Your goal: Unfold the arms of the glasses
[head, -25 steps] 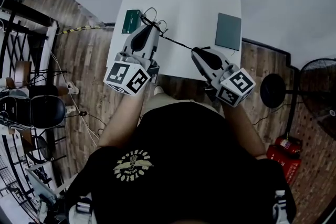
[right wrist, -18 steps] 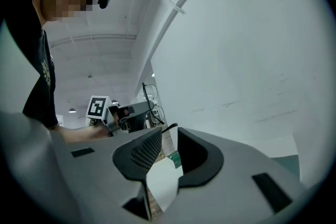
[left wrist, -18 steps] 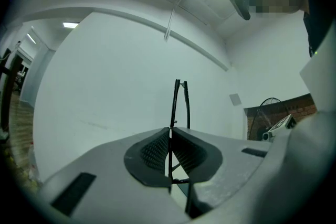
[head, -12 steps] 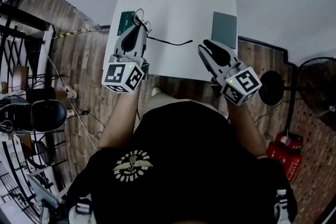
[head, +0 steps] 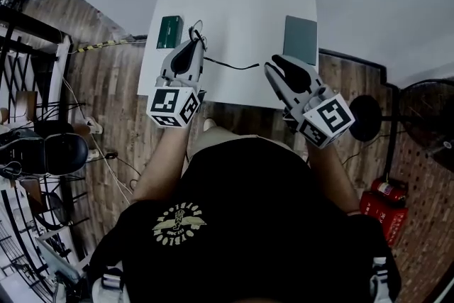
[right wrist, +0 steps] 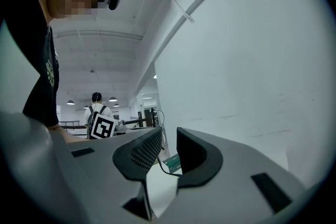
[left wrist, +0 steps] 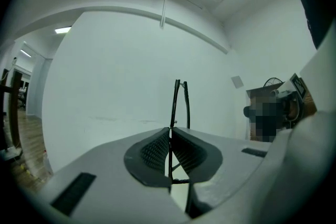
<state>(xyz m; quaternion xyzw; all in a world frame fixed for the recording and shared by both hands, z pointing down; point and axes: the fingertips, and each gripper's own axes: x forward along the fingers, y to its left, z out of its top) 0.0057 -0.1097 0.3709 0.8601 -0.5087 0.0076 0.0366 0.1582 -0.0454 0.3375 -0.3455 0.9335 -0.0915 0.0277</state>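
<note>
Thin black wire-framed glasses (head: 196,30) hang over the left part of the white table (head: 241,10). My left gripper (head: 194,41) is shut on their frame. In the left gripper view the wire (left wrist: 178,102) runs up from between the pressed pads of that gripper (left wrist: 170,131). One unfolded arm (head: 233,67) stretches right towards my right gripper (head: 275,64). That gripper stands open just past the arm's tip, apart from it. Between the jaws of the right gripper (right wrist: 168,136) there is a gap, with the arm's end (right wrist: 164,167) beyond it.
A green case (head: 169,32) lies at the table's left edge beside the glasses, and a grey pad (head: 301,39) lies at the right. A fan (head: 369,120) stands on the wooden floor to the right, a chair (head: 53,151) to the left. A person with a backpack (right wrist: 97,113) stands far off.
The right gripper let go of the arm's tip, opened and drew back a little to the right. The left gripper sank towards the table with the glasses.
</note>
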